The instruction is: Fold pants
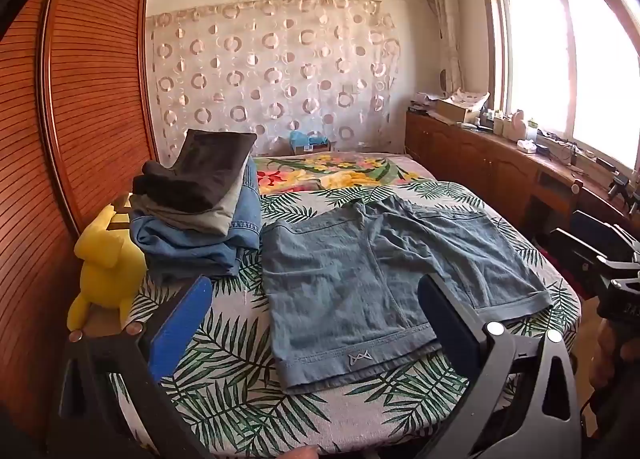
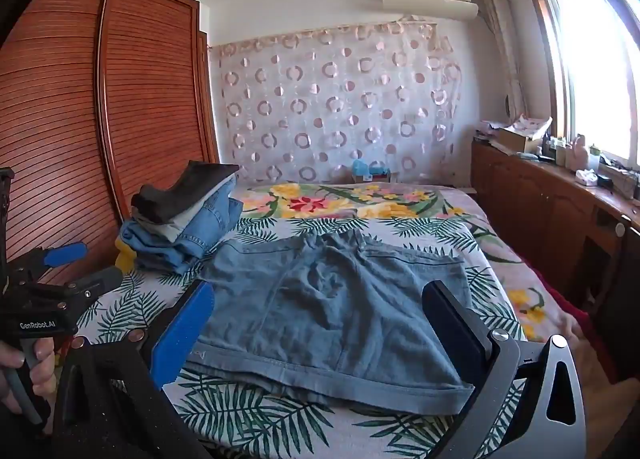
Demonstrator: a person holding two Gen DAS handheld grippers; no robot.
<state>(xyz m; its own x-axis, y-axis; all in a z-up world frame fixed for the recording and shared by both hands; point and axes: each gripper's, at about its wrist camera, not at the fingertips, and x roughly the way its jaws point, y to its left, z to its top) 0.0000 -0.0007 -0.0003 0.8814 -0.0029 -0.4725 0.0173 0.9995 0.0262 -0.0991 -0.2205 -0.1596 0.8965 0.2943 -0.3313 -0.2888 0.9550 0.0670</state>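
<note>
A pair of blue denim shorts [image 1: 376, 275] lies spread flat on the leaf-print bedspread [image 1: 240, 379], waistband toward the far end and leg hems toward me. My left gripper [image 1: 316, 299] hovers above the near left hem, jaws wide open, nothing between them. In the right wrist view the same shorts [image 2: 340, 311] fill the middle, and my right gripper [image 2: 320, 307] stands wide open over the near hem without touching the cloth. The left gripper [image 2: 76, 267] shows at the left edge of that view, held by a hand.
A stack of folded pants [image 1: 200, 211] sits on the bed's left, beside a yellow plush toy [image 1: 108, 271]. A wooden slatted wardrobe [image 1: 88, 99] stands along the left. Wooden cabinets [image 1: 500, 167] with clutter run under the window at right. A floral blanket [image 1: 332, 171] covers the far end.
</note>
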